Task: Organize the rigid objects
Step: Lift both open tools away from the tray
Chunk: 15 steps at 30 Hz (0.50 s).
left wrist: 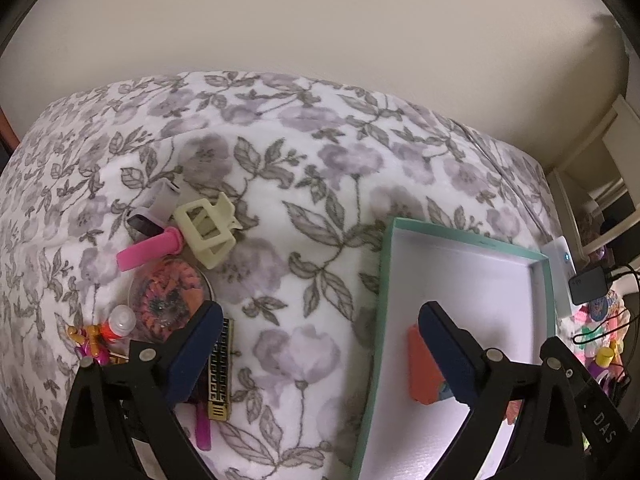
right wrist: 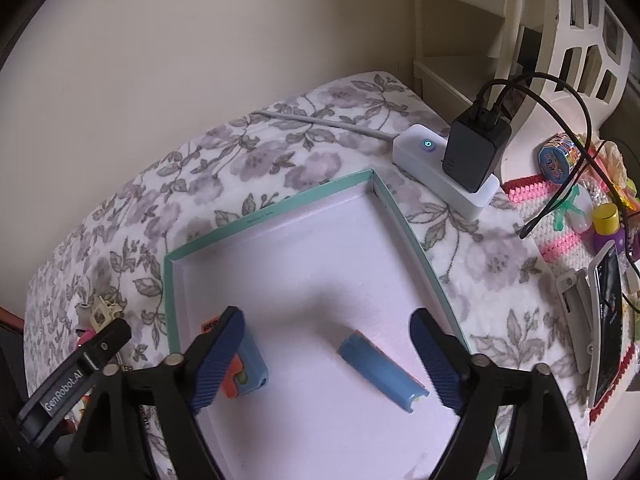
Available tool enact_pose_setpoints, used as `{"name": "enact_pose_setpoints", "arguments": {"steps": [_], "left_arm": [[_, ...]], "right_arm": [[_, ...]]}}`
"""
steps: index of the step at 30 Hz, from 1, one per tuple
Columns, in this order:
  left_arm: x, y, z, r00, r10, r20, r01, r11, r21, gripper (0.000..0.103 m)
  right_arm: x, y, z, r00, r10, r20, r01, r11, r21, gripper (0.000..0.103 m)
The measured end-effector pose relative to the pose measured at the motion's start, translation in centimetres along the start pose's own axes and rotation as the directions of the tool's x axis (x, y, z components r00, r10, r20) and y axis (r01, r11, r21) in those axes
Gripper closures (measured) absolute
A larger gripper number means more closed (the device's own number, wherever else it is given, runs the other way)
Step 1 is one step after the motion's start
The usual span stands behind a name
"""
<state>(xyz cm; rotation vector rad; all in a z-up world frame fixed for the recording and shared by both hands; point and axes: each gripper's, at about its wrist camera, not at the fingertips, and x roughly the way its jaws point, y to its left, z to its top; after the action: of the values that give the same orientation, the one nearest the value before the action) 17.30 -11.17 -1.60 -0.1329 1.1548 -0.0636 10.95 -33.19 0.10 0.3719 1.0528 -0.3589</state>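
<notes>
A shallow teal-rimmed box (left wrist: 386, 280) with a white floor lies on the floral blanket. My left gripper (left wrist: 322, 354) is open, straddling the box's left wall; an orange-and-blue piece (left wrist: 420, 372) lies in the box by its right finger. Left of it is a heap: a cream hair claw (left wrist: 206, 232), a pink roller (left wrist: 148, 250), a grey tube (left wrist: 164, 196), a round orange case (left wrist: 168, 300) and a gold-black barrette (left wrist: 220, 372). My right gripper (right wrist: 328, 360) is open over the box (right wrist: 272, 212). A blue tube (right wrist: 380, 372) lies loose between its fingers, a blue-orange piece (right wrist: 252, 364) by the left finger.
A white power strip (right wrist: 440, 176) with a black charger (right wrist: 476, 152) and cables sits past the box's far corner. To the right are a crocheted mat (right wrist: 560, 232), a yellow-capped bottle (right wrist: 606, 224) and a phone (right wrist: 608, 320). A wall backs the bed.
</notes>
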Motion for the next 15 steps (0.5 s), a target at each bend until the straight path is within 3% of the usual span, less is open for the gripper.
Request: {"name": "enact_pose_setpoints", "arguments": {"steps": [2,6,15], "left_arm": [[0.0,0.3,0.1,1.000,0.003,0.006,-0.003,1.000,-0.009,0.004],[-0.3,1.0,0.2,0.999,0.009,0.033,-0.008,1.000,-0.024,0.004],[-1.1,2.5,0.6,0.997,0.005,0.079,0.000,0.998,-0.059,0.000]], "right_arm": [[0.0,0.0,0.0,1.000,-0.001,0.003,0.001,1.000,-0.002,0.004],[0.0,0.0,0.0,1.000,-0.005,0.012,0.006,1.000,-0.008,0.001],[-0.6,0.4,0.0,0.999,0.003,0.050,-0.002,1.000,-0.025,0.000]]}}
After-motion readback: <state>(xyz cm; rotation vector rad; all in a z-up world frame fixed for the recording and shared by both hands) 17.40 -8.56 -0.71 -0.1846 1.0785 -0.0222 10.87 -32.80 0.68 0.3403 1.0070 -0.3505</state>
